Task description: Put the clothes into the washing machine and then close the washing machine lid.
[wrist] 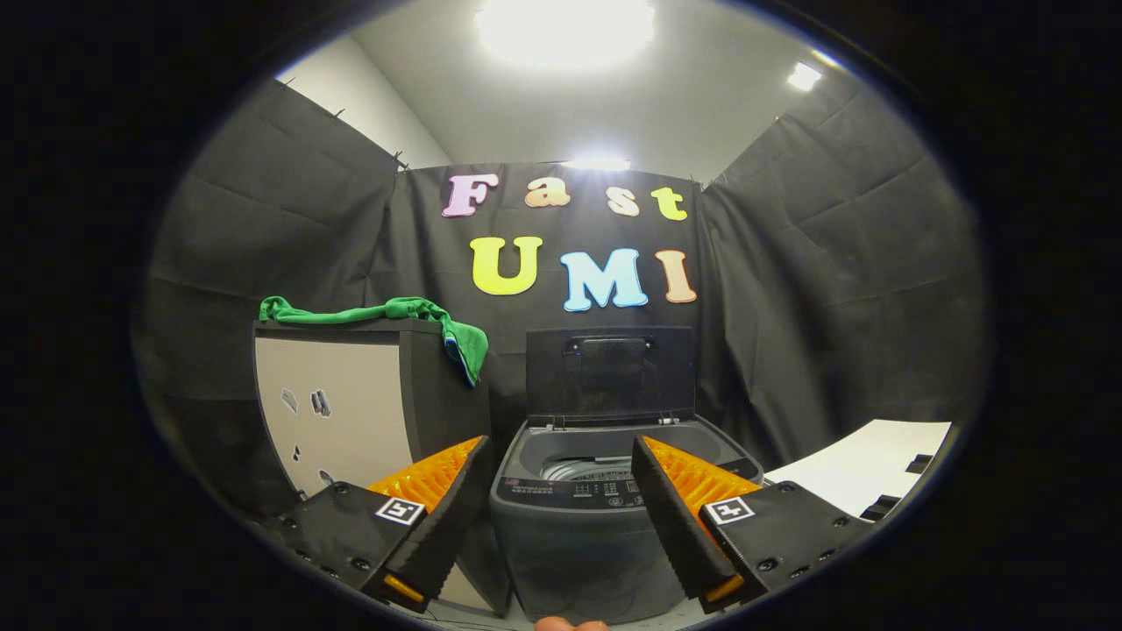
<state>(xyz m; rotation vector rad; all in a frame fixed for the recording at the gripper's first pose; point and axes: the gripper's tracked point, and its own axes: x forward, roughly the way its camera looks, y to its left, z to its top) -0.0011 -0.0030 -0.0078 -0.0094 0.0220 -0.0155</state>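
- Nearest to the camera, the gripper (561, 491) has its two fingers (443, 517) spread wide apart, and nothing is held between them.
- Between the fingers and just beyond them stands the washing machine (570, 535), a small grey top-loader.
- Its lid (611, 372) is raised upright at the back of the machine, so the drum (585, 467) is open to see.
- Left of the washing machine stands a cabinet (346, 412) with a beige front and dark sides, just beside it.
- A green cloth (412, 320) lies on the top of this cabinet, and one end hangs down over the corner toward the washing machine.
- Right of the washing machine, a white board (863, 469) lies flat.
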